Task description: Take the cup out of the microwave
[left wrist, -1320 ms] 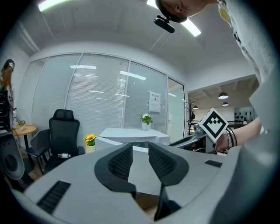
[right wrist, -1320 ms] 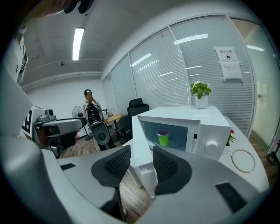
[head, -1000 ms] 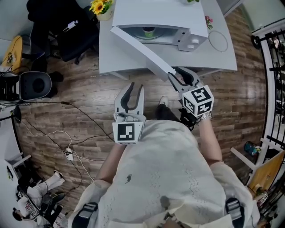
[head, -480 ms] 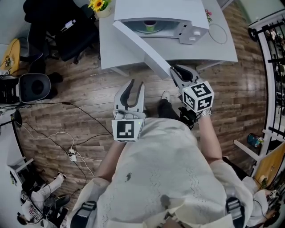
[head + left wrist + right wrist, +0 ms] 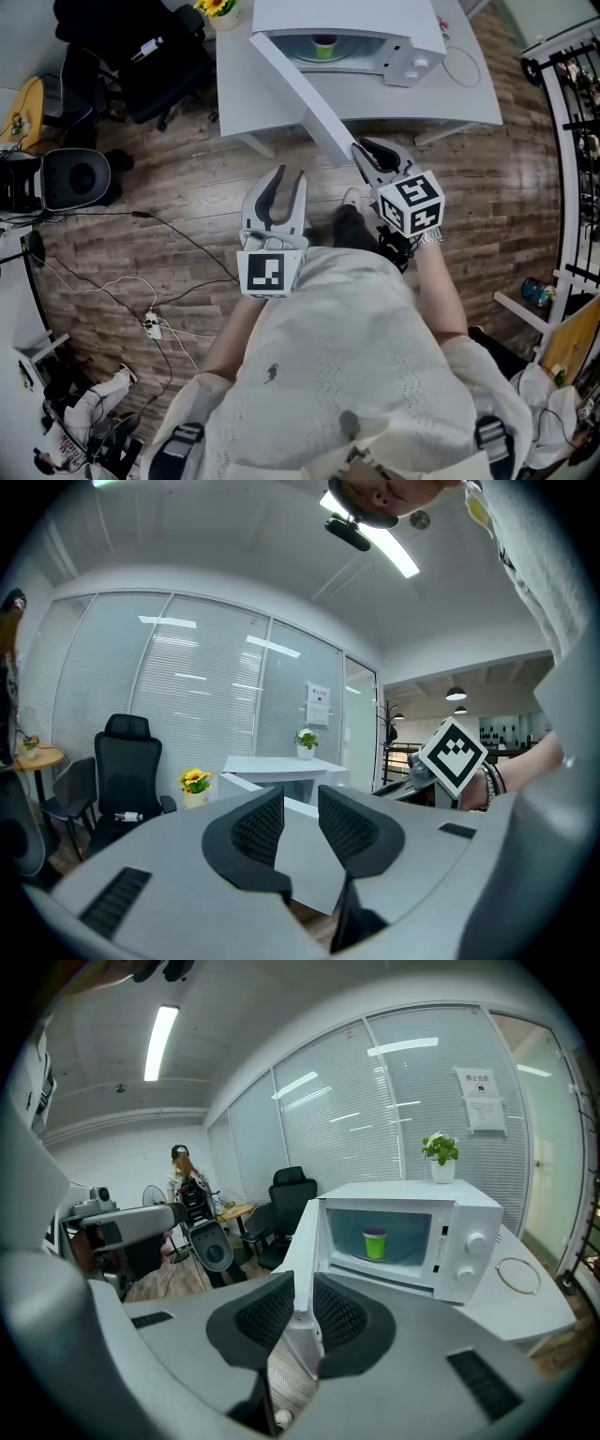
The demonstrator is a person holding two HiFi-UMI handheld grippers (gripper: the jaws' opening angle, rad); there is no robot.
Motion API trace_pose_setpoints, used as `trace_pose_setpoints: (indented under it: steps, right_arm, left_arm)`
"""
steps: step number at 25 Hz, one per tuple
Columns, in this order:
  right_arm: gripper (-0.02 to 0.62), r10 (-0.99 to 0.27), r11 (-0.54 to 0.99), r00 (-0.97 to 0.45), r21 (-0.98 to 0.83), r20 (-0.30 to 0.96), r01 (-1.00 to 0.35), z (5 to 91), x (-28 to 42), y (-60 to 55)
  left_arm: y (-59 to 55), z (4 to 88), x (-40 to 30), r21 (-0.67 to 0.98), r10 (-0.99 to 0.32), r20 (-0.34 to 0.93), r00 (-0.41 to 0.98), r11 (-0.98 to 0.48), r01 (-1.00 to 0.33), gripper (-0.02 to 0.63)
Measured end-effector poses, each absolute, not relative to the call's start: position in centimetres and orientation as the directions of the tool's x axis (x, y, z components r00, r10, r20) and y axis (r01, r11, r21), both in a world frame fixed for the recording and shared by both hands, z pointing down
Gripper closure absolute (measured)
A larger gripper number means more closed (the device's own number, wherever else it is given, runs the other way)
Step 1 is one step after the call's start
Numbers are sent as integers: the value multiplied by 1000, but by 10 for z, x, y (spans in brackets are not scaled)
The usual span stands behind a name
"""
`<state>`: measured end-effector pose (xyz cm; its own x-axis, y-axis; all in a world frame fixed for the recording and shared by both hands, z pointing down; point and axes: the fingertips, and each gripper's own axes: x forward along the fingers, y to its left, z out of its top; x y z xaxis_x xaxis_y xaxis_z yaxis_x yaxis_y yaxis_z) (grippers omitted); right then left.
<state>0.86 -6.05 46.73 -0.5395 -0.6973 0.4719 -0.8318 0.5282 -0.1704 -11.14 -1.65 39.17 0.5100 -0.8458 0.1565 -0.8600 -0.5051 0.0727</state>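
Right gripper (image 5: 367, 155) grips the open microwave door; the cup (image 5: 325, 44) is inside.

The microwave (image 5: 375, 19) stands on a white tabletop (image 5: 459, 103) with its door (image 5: 300, 94) swung wide towards the person. The right gripper's jaws pinch the door's free edge, the white panel held between the ribbed pads. The small green cup stands upright in the middle of the cavity, well apart from both grippers. The left gripper (image 5: 281, 183) hangs over the wood floor (image 5: 169, 197), beside the door and short of the tabletop. Its jaws are partly spread with nothing between them.
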Motion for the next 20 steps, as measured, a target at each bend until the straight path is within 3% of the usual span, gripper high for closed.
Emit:
trace_pose_setpoints:
  steps: [20]
  right_arm:
    - [526,-599,660,-660,-187,454,-728,465,-96,-22]
  left_arm:
    - [14,385,-184,60,-881,130,456,-452,-890,485]
